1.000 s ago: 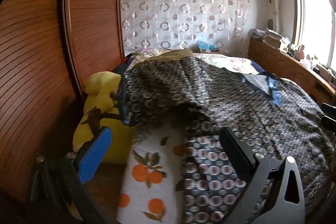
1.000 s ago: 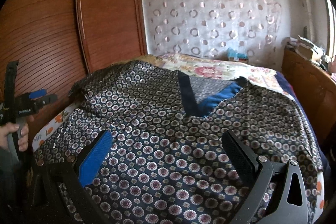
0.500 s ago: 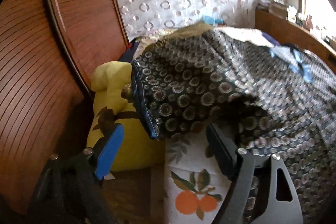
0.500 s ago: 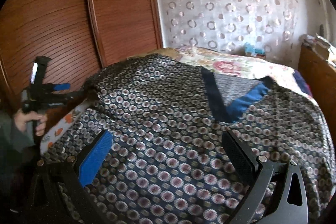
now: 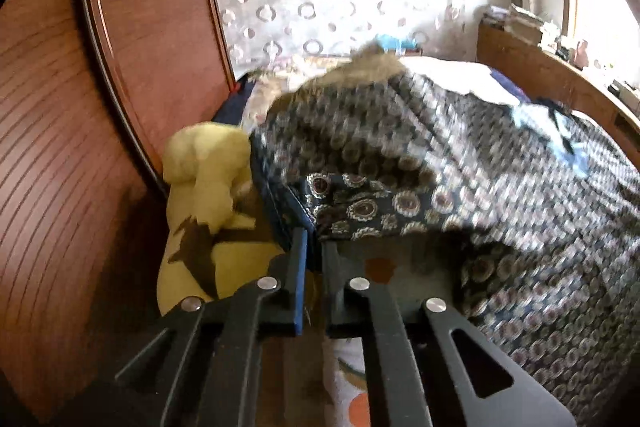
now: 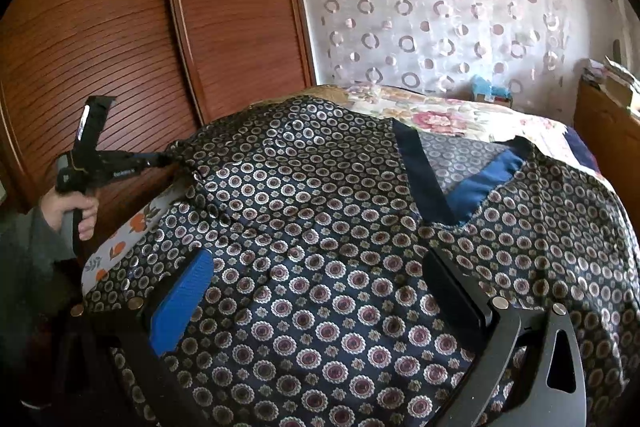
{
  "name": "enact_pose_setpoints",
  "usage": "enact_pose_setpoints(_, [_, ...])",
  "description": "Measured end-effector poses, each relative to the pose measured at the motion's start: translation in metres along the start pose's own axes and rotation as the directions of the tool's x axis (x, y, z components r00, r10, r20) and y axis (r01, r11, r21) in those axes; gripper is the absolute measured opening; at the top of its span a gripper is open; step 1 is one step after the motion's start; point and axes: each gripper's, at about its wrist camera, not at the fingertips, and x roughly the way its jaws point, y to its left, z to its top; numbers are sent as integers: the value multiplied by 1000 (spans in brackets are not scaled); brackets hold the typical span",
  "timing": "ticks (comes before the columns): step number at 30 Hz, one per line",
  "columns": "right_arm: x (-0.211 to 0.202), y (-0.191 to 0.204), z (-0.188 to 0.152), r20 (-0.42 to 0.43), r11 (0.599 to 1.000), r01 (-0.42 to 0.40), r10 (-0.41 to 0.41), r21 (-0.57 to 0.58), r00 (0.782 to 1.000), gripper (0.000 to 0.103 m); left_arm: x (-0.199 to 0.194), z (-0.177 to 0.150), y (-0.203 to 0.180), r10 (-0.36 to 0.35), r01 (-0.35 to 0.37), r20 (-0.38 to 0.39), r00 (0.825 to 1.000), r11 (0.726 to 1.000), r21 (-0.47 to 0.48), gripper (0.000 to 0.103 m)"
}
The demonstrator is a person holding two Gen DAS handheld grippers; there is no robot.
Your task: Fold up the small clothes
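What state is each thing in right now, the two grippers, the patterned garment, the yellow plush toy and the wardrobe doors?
left gripper: shut on the garment's edge.
right gripper: open, above the garment.
patterned garment: spread on the bed, one corner lifted.
yellow plush toy: lying beside the bed.
wardrobe doors: closed.

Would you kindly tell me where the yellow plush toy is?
In the left wrist view, the yellow plush toy sits left of the patterned garment, against the wooden wardrobe.
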Motion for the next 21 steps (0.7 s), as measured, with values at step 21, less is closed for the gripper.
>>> enact_pose_setpoints(21, [-27,-16,-11,26,997,43,-45,59,999,103,-44,54,-112,-232,221,98,968,968,116,19])
